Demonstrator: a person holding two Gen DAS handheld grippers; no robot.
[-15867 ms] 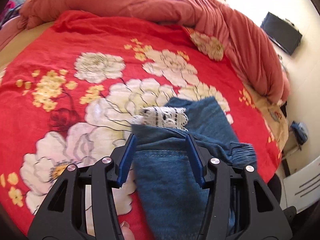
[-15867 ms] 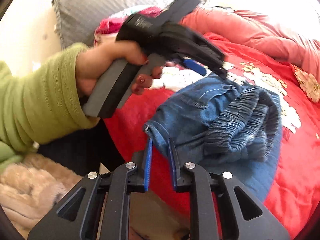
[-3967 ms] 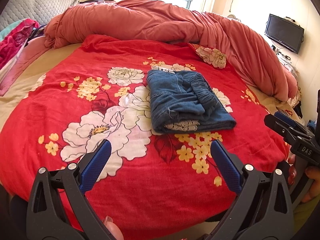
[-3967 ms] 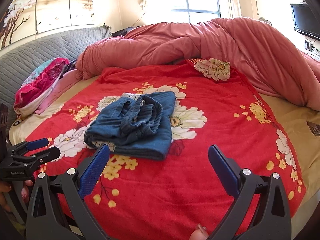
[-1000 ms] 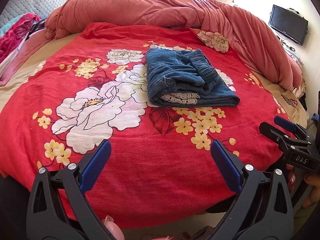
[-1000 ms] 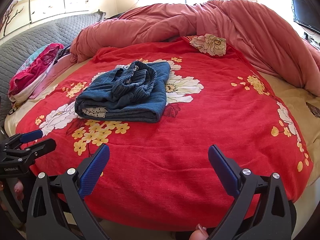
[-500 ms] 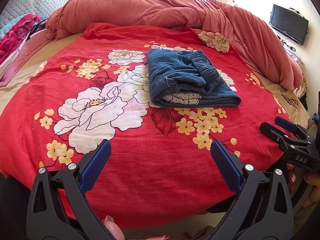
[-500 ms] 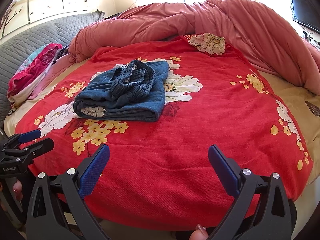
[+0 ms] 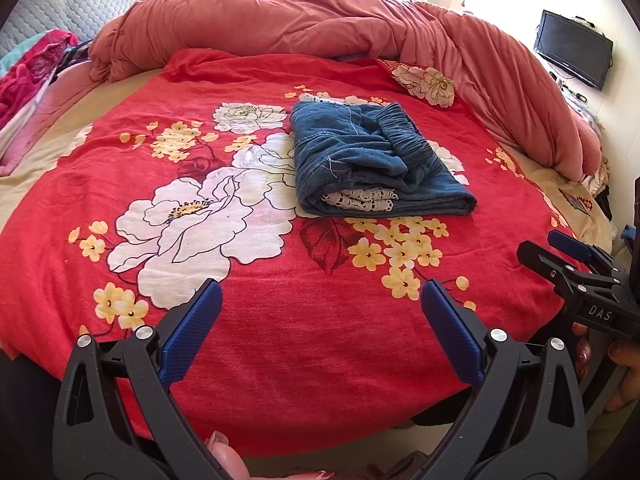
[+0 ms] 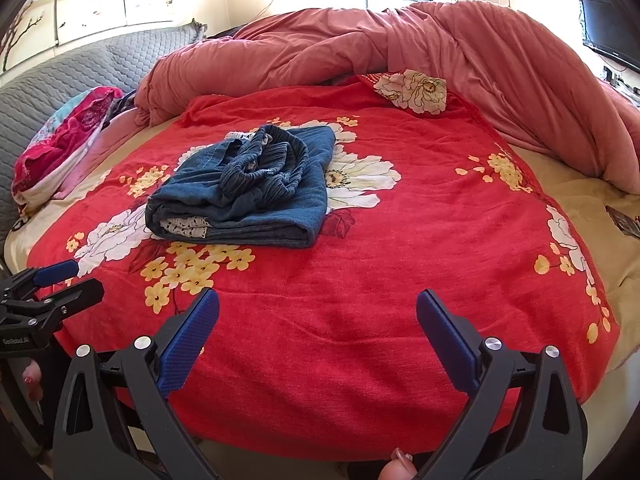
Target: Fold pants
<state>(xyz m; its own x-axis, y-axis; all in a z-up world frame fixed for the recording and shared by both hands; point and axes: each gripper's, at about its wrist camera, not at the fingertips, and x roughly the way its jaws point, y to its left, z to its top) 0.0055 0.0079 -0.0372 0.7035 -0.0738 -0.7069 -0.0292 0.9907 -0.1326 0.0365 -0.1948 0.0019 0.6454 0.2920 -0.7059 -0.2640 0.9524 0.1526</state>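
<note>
The blue denim pants (image 9: 372, 160) lie folded into a compact bundle on the red floral bedspread (image 9: 240, 320), white lace trim showing at the near edge and the elastic waistband on top. In the right wrist view the same pants (image 10: 248, 192) sit left of centre. My left gripper (image 9: 318, 312) is open and empty, held back over the bed's near edge, well short of the pants. My right gripper (image 10: 318, 320) is likewise open and empty. Each gripper appears at the edge of the other's view: the right gripper (image 9: 560, 250), the left gripper (image 10: 68, 276).
A bunched pink-red duvet (image 9: 320, 28) runs along the far and right side of the bed. Pink clothing (image 10: 68, 140) lies against a grey quilted headboard (image 10: 60, 76) at the left. A dark TV (image 9: 574, 54) hangs on the right wall. A person's fingers (image 9: 624, 360) hold the right tool.
Over the last second both grippers stayed open and empty and barely shifted. Much earlier they held the denim; since then the pants have been laid down folded and both have drawn back.
</note>
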